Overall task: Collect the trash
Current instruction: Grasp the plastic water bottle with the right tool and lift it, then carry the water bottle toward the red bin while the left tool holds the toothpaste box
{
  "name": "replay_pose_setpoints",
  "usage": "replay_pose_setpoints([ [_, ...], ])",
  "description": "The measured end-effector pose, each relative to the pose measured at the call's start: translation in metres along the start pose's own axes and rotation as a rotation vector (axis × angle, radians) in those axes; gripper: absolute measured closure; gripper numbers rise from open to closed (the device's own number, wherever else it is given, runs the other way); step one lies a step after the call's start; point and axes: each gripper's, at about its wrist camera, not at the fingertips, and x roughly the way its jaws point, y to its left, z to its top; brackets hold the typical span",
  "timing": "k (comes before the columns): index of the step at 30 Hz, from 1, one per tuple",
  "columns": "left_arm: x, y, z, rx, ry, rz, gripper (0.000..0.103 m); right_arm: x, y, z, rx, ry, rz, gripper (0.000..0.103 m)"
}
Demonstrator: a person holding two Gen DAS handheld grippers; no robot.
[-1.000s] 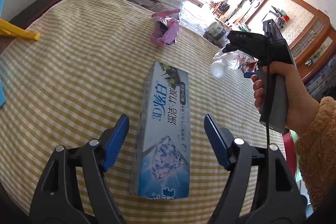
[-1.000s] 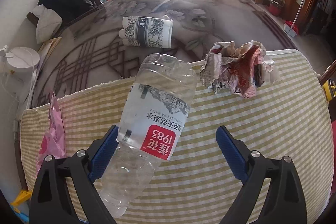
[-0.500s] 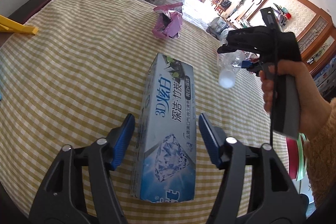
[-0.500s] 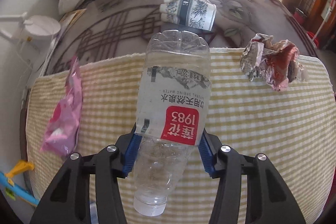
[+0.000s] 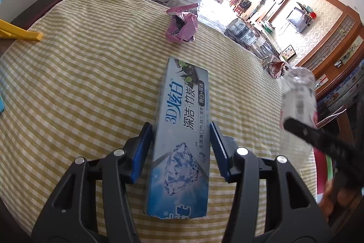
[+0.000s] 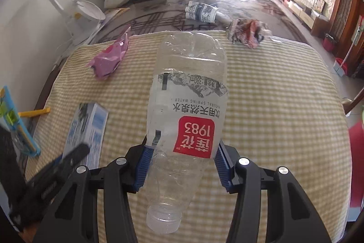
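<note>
**Both grippers on trash: bottle lifted, box being clamped**

The left gripper (image 5: 180, 147) points down at the toothpaste box (image 5: 182, 149), which lies flat on the checked cloth (image 5: 79, 83) covering the table. A second ago its blue pads stood wide on either side of the box with cloth showing in the gaps; now the jaws are closing, the left pad sits against the box's edge and the right pad is just beside the other edge with only a sliver between. The box itself lies where it did.

The right gripper (image 6: 180, 165) is clamped on the clear plastic bottle (image 6: 186, 106), both pads pressing the narrowing part near the open neck, the base pointing away from the gripper. A second ago the jaws were wide and the bottle lay slanted between them on the cloth; half a second ago they had closed on it. Since then the view has swung: the toothpaste box now shows to the lower left of the bottle, and the left gripper's black tip appears blurred at the left edge.

Beyond the bottle's base, the crumpled paper wad (image 6: 246, 34) rests at the cloth's far edge; the pink wrapper (image 6: 109, 58) lies ahead to the left. In the left wrist view the bottle now appears blurred at the right, closer than before.
</note>
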Motion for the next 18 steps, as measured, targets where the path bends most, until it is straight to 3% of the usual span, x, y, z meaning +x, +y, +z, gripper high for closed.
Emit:
replay_pose_setpoints([
  [6,-0.001,-0.005,-0.004,0.031,-0.009,0.024,0.053,-0.021,0.007,-0.036,0.003,-0.043,-0.018,0.054],
  [18,-0.009,-0.002,-0.01,0.013,0.047,0.041,0.056,-0.04,-0.013,-0.061,0.063,-0.069,-0.006,0.057],
])
